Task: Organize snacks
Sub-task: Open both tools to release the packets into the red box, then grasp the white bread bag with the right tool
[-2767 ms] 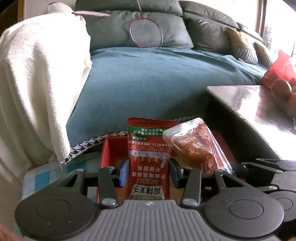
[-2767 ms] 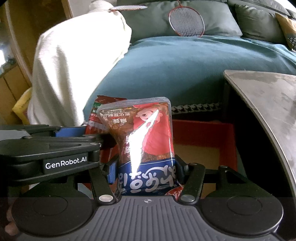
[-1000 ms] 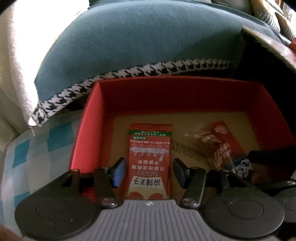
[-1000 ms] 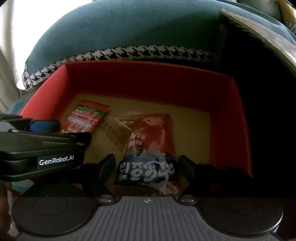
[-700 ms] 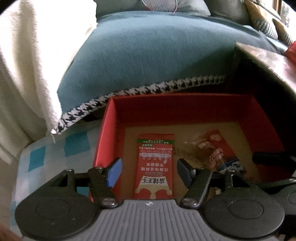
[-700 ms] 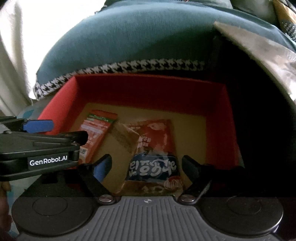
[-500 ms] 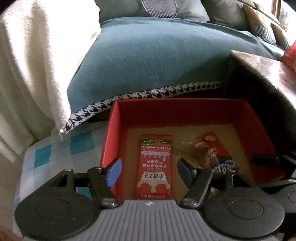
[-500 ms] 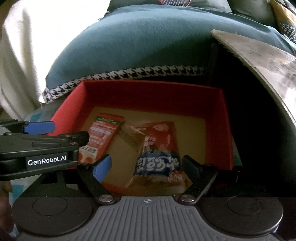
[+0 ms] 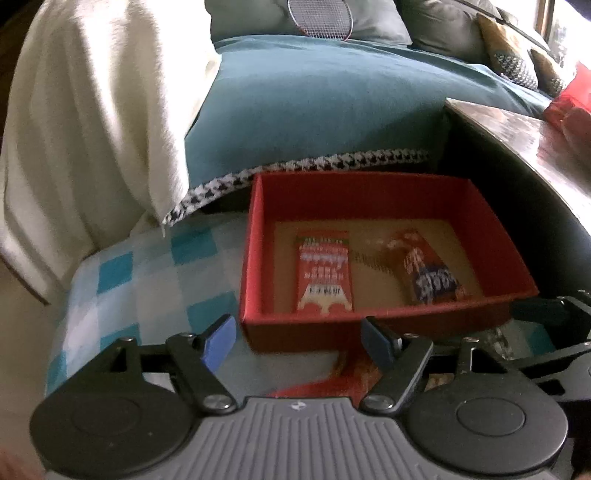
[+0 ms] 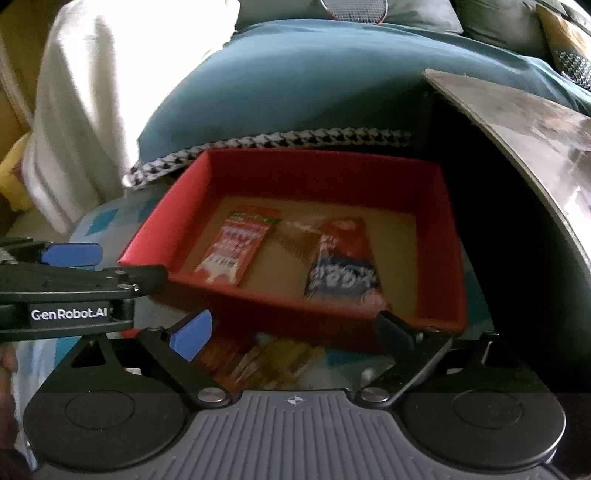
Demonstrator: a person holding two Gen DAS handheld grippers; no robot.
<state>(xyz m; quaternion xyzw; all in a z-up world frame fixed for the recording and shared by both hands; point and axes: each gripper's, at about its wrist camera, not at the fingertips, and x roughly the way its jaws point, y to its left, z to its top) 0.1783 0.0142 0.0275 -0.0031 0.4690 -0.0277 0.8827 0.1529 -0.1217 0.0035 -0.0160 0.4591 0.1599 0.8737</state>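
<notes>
A red box (image 9: 255, 236) (image 10: 447, 236) stands on a blue-and-white checked cloth (image 9: 155, 280). Two snack packets lie flat inside: a red-and-green packet (image 9: 324, 271) (image 10: 240, 245) on the left, a red-and-blue packet (image 9: 424, 271) (image 10: 341, 264) on the right. My left gripper (image 9: 300, 341) is open and empty, in front of the box's near wall. My right gripper (image 10: 293, 332) is open and empty, also in front of the box. More snack packets (image 10: 258, 360) (image 9: 351, 380) lie on the cloth below the grippers. The left gripper's body shows in the right wrist view.
A teal sofa cushion (image 9: 314, 110) with houndstooth trim lies behind the box. A white blanket (image 9: 92, 110) hangs at left. A dark table (image 9: 535, 147) (image 10: 517, 129) juts in at right, close to the box. A racket (image 9: 319, 18) leans on the sofa back.
Both grippers let go of their packets inside the box, opened, and pulled back and up. The packets now lie in the box and the grippers sit in front of it.
</notes>
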